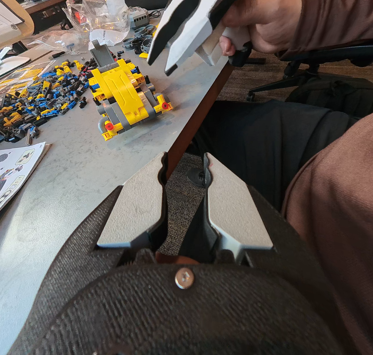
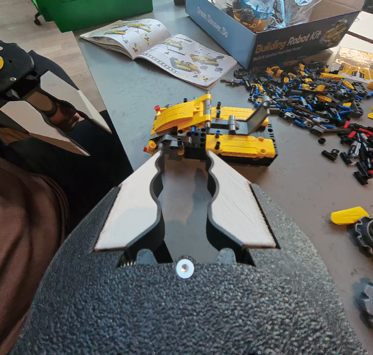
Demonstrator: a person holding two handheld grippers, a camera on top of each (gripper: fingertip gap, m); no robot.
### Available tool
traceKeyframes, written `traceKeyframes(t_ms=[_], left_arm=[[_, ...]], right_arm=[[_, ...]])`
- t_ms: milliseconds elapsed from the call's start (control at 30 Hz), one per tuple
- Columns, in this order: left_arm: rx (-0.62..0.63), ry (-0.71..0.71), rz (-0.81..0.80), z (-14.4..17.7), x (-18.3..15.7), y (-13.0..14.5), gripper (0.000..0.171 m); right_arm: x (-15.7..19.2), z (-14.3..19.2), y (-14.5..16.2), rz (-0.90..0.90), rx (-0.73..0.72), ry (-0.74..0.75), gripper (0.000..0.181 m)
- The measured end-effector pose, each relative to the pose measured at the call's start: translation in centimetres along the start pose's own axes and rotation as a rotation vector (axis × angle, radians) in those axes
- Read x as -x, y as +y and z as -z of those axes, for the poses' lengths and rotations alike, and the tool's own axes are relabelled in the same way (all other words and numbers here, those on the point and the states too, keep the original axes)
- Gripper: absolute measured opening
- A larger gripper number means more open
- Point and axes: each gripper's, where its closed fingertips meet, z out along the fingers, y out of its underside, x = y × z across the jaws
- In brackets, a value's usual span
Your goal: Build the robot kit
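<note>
A partly built yellow, grey and black brick vehicle (image 2: 212, 131) sits on the grey table (image 2: 121, 95). My right gripper (image 2: 184, 155) is open and empty, with its fingertips just short of the vehicle's near side. In the left wrist view the vehicle (image 1: 125, 97) lies ahead to the left, and the right gripper (image 1: 159, 67) hovers above the table, held by a hand. My left gripper (image 1: 185, 157) is open and empty, over the table's brown edge (image 1: 201, 107) and away from the vehicle. It also shows at the left of the right wrist view (image 2: 99, 143).
A pile of small blue, black and yellow pieces (image 2: 312, 103) lies right of the vehicle. An open instruction booklet (image 2: 161, 52) and an open kit box (image 2: 262, 32) holding bags lie behind it. A loose yellow panel (image 2: 349, 215) and black gear (image 2: 365, 236) lie at right. An office chair (image 1: 302, 73) stands beyond. The loose yellow panel (image 2: 349, 215) is closer to my right gripper, around 15 cm from its tips; the left tips are 30 cm off. My left wrist view (image 1: 146, 54) looks at it from another angle.
</note>
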Motion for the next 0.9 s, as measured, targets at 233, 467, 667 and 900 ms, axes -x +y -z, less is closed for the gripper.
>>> traceKeyframes(t_ms=[233, 467, 667, 900], left_arm=[[0.006, -0.012, 0.01, 0.0, 0.3, 0.1, 0.032], [0.007, -0.017, 0.034, -0.1, 0.5, 0.2, 0.032], [0.011, -0.019, 0.025, -0.1, 0.5, 0.2, 0.032], [0.004, -0.024, 0.042, 0.0, 0.7, 0.1, 0.032]], right_arm=[[-0.4, -0.9, 0.6, 0.091, 0.07, 0.1, 0.036], [-1.5, -1.9, 1.1, 0.022, 0.147, 0.171, 0.032], [0.8, -2.7, 0.4, 0.135, 0.134, 0.095, 0.031], [-9.3, 2.1, -3.0, -0.018, 0.019, 0.463, 0.047]])
